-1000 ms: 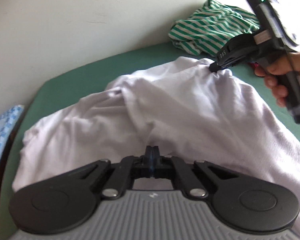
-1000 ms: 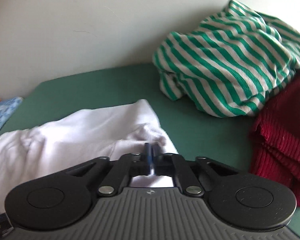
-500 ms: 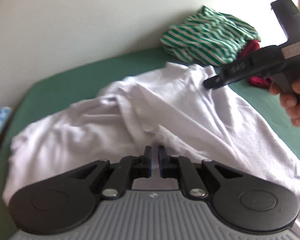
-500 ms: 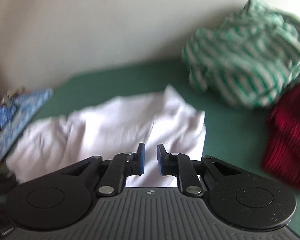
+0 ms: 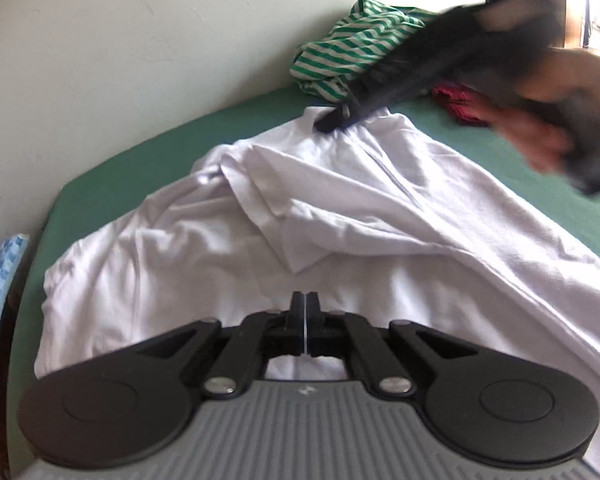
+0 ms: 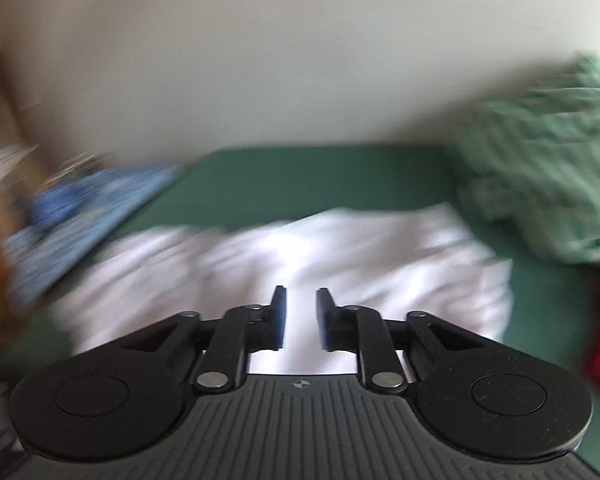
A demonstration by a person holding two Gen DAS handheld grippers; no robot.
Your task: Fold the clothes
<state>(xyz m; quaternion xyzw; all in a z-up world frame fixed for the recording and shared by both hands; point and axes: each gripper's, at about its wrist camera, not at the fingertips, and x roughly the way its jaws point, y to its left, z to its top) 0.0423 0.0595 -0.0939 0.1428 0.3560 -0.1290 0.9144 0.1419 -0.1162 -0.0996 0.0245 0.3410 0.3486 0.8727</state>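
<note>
A crumpled white garment lies spread on the green surface. My left gripper hovers at its near part with the jaws shut; only a thin pale line shows between the pads, and I cannot tell if fabric is nipped. My right gripper is over the white garment, its jaws opening with nothing between them. From the left wrist view the right gripper is a blurred dark shape held by a hand, its tip at the garment's far edge.
A green-and-white striped garment is heaped against the wall at the back right, with a dark red knit beside it. A blue patterned cloth lies off the left edge. Bare green surface shows behind the white garment.
The right gripper let go of the white garment's far edge, opened and swung left. The left gripper opened briefly, then shut again. The garment dropped flatter.
</note>
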